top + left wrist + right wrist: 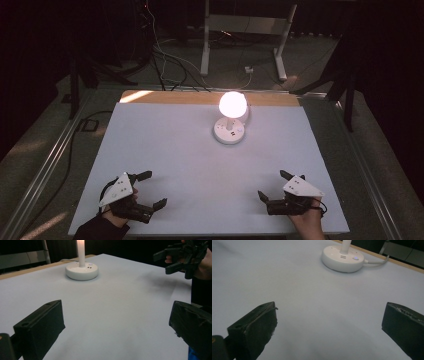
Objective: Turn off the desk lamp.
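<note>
A small white lamp (231,117) with a round base and a glowing globe stands lit at the back middle of the white table (180,160). Its base (81,270) shows ahead in the left gripper view, and its base (343,258) with a button and a cord shows in the right gripper view. My left gripper (152,190) rests near the front left edge, jaws wide apart with nothing between them. My right gripper (272,185) sits near the front right edge, also open and empty. The right gripper (183,257) appears far off in the left gripper view.
A wooden strip (165,97) runs along the table's back edge. Beyond it are cables (165,60) on the floor and a white metal stand (245,30). The lamp's cord (377,262) runs off behind its base.
</note>
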The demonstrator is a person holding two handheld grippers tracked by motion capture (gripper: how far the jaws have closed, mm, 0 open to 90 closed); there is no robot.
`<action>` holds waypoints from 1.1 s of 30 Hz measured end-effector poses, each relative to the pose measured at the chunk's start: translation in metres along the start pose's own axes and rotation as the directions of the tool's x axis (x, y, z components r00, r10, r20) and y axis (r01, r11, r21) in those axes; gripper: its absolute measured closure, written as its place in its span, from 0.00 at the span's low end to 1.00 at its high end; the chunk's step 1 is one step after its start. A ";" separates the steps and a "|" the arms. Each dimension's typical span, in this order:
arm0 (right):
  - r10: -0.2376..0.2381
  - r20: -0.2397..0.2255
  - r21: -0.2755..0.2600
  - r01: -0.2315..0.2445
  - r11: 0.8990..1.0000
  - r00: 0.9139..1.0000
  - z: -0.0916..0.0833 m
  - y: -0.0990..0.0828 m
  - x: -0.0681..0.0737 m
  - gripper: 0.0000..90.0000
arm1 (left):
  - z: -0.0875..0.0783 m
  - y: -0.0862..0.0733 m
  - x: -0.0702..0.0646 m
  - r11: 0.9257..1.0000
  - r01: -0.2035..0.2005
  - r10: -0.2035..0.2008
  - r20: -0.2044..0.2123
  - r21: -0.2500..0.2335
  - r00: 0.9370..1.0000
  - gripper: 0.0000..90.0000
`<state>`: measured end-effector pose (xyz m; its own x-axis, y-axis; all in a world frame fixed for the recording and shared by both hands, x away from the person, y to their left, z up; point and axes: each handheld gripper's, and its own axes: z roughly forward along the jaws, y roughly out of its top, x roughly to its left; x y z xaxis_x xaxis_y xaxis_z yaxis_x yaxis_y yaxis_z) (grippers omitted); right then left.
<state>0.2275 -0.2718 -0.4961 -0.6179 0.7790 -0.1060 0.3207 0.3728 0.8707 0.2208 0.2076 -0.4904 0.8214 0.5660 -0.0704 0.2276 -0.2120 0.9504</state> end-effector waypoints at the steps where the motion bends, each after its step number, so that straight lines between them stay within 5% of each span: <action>1: 0.000 0.000 0.000 0.000 1.000 1.000 0.000 0.000 0.000 0.00 | 0.000 0.000 0.000 1.000 -0.002 0.002 0.000 -0.002 1.000 0.01; 21: 0.042 -0.008 0.069 -0.041 0.997 0.999 0.003 0.004 -0.002 0.00 | 0.001 0.000 -0.001 1.000 -0.007 0.007 -0.004 -0.003 1.000 0.01; 33: 0.038 -0.034 0.056 -0.036 0.998 0.999 0.002 0.028 -0.003 0.00 | 0.003 0.000 -0.002 1.000 -0.005 0.005 -0.001 0.003 1.000 0.01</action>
<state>0.2400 -0.2628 -0.4729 -0.6293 0.7752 -0.0560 0.3825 0.3717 0.8459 0.2210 0.2043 -0.4915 0.8220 0.5657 -0.0657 0.2255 -0.2174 0.9497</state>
